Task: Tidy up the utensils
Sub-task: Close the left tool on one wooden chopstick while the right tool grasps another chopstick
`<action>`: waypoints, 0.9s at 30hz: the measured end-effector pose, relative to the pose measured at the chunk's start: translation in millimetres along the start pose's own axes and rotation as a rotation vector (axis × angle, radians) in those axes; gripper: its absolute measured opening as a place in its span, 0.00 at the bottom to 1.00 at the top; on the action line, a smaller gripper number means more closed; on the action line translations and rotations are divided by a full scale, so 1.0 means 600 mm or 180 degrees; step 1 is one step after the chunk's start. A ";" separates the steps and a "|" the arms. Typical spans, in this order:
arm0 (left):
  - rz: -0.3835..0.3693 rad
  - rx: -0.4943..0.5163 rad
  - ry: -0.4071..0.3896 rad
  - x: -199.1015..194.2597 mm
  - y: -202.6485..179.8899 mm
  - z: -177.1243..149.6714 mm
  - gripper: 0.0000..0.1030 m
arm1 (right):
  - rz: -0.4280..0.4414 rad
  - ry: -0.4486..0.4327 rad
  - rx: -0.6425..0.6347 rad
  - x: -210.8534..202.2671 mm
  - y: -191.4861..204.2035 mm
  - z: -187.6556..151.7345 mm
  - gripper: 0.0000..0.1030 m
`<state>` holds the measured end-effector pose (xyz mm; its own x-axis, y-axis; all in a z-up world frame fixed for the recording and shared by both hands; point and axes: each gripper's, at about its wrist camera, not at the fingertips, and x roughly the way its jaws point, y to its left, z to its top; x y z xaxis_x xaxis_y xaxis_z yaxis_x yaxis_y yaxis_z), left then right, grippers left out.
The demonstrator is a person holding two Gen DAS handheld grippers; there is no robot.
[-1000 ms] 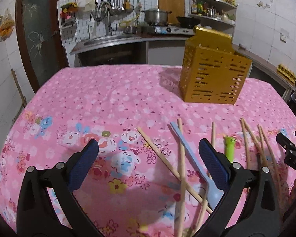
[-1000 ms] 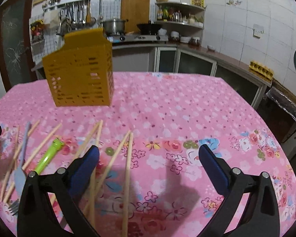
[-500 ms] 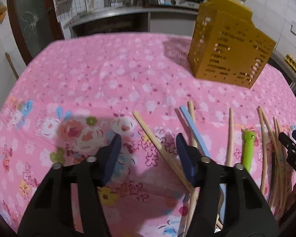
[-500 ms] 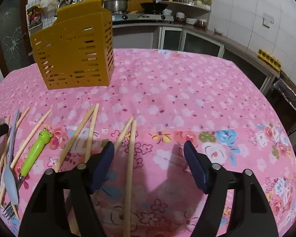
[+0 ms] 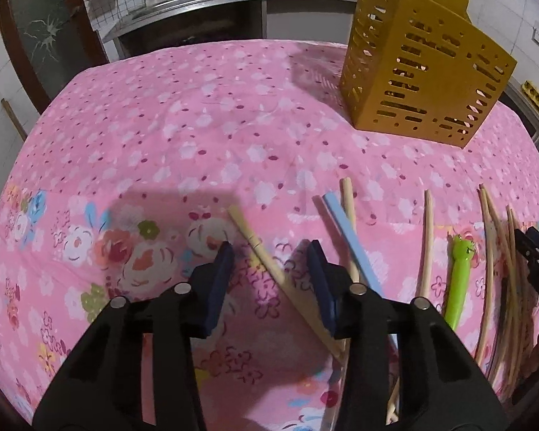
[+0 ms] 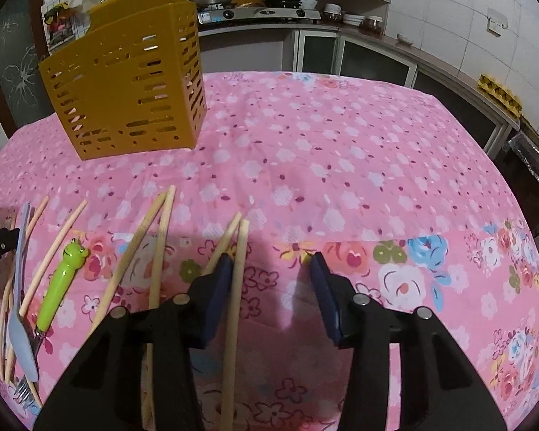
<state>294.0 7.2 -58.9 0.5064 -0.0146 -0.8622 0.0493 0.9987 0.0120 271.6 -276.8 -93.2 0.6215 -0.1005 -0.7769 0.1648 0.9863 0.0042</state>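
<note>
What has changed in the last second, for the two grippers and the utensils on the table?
Both grippers came down toward the table and narrowed their jaws. The left gripper now straddles one chopstick; the right gripper has a chopstick just inside its left finger. Neither is shut yet, and nothing is lifted. The yellow utensil holder, green frog-handled fork and other chopsticks lie as before.

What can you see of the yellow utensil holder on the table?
The yellow utensil holder is a boxy, plastic-looking caddy with walls pierced by rows of short slots and a taller back panel. It stands upright on the pink floral tablecloth, far from both tongs, beyond the scattered chopsticks. Nothing touches it; its inside is hidden.
</note>
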 end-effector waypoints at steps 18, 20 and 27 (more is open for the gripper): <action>0.0025 -0.0058 0.0156 0.009 -0.002 0.020 0.23 | 0.0125 0.0141 -0.0007 0.004 0.012 0.013 0.21; 0.0011 -0.0037 0.0136 0.009 -0.001 0.018 0.15 | 0.0119 0.0131 0.0000 0.005 0.010 0.013 0.21; -0.0019 0.0066 0.0124 0.015 -0.001 0.029 0.12 | 0.0146 0.0133 0.0009 0.005 0.010 0.012 0.21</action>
<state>313.7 5.4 -57.9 0.4722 -0.0184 -0.8813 0.0702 0.9974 0.0168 279.7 -272.0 -90.9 0.5959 -0.0496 -0.8015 0.1390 0.9894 0.0421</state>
